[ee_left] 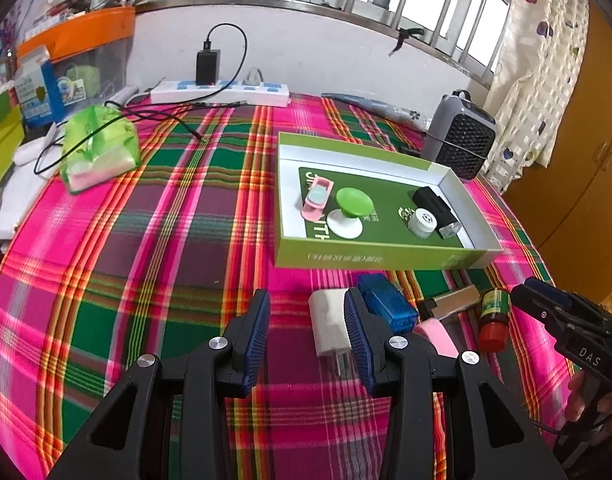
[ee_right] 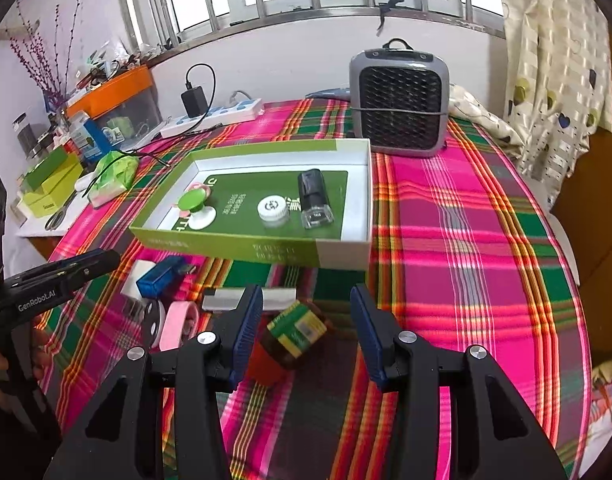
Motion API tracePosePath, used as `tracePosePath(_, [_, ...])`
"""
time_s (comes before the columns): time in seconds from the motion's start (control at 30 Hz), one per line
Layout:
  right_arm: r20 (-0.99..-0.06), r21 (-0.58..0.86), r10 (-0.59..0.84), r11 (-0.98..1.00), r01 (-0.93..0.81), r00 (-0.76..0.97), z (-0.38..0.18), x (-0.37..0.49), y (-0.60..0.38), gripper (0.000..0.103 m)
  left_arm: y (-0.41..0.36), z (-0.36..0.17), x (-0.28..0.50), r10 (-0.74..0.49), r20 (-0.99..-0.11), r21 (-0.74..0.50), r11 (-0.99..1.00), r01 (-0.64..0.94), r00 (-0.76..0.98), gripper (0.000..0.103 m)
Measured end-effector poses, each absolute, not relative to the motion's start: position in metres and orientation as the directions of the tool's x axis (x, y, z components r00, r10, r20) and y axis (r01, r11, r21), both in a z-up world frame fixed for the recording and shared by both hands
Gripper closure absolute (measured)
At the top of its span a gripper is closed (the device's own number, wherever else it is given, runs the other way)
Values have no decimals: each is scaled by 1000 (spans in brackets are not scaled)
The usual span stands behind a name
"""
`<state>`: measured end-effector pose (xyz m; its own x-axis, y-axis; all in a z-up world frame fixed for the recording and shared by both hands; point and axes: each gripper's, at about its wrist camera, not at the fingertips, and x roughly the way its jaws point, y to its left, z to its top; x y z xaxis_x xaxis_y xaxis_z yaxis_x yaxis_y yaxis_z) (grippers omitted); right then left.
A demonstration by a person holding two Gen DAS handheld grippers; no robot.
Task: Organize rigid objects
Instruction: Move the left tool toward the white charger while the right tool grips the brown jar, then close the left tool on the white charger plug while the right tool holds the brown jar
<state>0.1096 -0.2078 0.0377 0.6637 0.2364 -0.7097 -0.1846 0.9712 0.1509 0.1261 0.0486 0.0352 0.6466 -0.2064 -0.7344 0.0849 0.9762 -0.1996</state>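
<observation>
Nearest the lens in the left wrist view, the left gripper (ee_left: pixel 307 334) hangs over the plaid pink-and-green cloth (ee_left: pixel 146 240) with its fingers parted and nothing between them; a white plug adapter (ee_left: pixel 327 320) lies just behind its right finger. In the right wrist view the right gripper (ee_right: pixel 306 332) is likewise parted, and a small brown bottle with a green label and red cap (ee_right: pixel 294 338) lies on its side in the gap, the pads not pressing on it. Left of the bottle sit a pink tape roll (ee_right: pixel 180 324), a silver rectangular block (ee_right: pixel 226 300) and a translucent blue plastic case (ee_right: pixel 162 278). Beyond them, mid-frame, the shallow green-and-white cardboard box (ee_right: pixel 242 250) holds a green-and-white round knob (ee_right: pixel 194 206), a white ribbed cap (ee_right: pixel 272 210) and a black-capped clear bottle (ee_right: pixel 314 200). A grey mesh-fronted heater (ee_right: pixel 399 102) stands at the upper right.
</observation>
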Motion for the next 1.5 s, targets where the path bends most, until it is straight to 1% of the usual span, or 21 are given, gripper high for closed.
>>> tracePosePath(0.27, [-726,198,250,968,-153,641,28,102,-209,56,52,24,115,-212,-747,-219,973,68,630,66])
tracePosePath(0.7, [-749,213,250,968,-134,613,18,105,-197,56,53,21,106,-229,-748,-236,969,72,623,66])
tracePosePath(1.17, [-774,150,167,985,-79,611,12,109,-202,56,46,20,107,-248,-749,-240,966,97,615,66])
tracePosePath(1.5, [-773,137,155,988,-77,615,11,108,-208,56,40,19,111,-245,-757,-231,968,102,606,66])
